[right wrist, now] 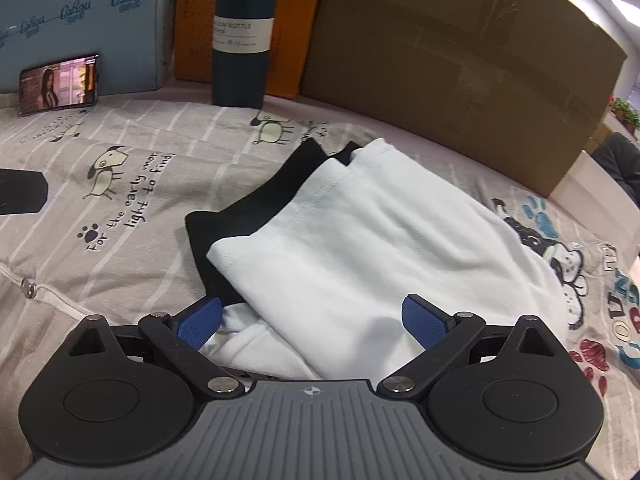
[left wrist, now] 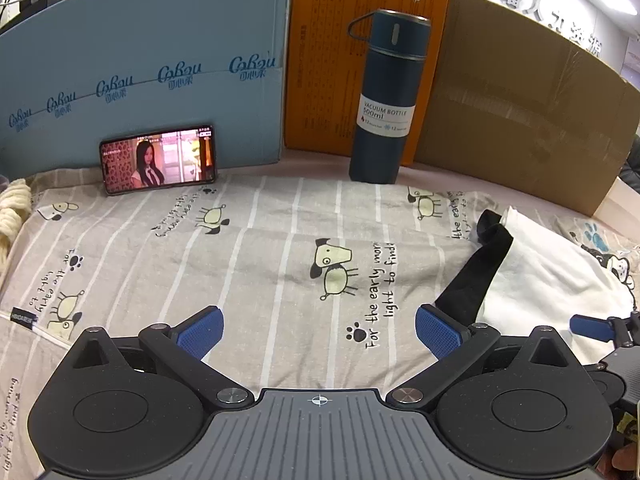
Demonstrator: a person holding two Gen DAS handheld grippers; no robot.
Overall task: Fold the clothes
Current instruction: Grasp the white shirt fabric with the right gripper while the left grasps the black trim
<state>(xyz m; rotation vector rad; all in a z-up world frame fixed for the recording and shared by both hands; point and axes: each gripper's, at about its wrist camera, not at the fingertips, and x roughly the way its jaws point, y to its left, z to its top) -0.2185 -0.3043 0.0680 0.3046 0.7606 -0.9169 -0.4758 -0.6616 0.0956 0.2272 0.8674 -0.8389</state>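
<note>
Two hand-held grippers, left hand-held gripper (left wrist: 318,334) and right hand-held gripper (right wrist: 312,320), gape over one white-and-black garment (right wrist: 340,248).

Both your wrist views look low and forward across the printed sheet (left wrist: 280,240). Your right one sits closer, farther right; both share the vacuum bottle (left wrist: 384,100) and phone (left wrist: 158,160).

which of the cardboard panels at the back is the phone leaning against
The light blue panel at the left with the repeated logo print; the phone stands against it. The orange and plain brown panels lie further right.
</note>
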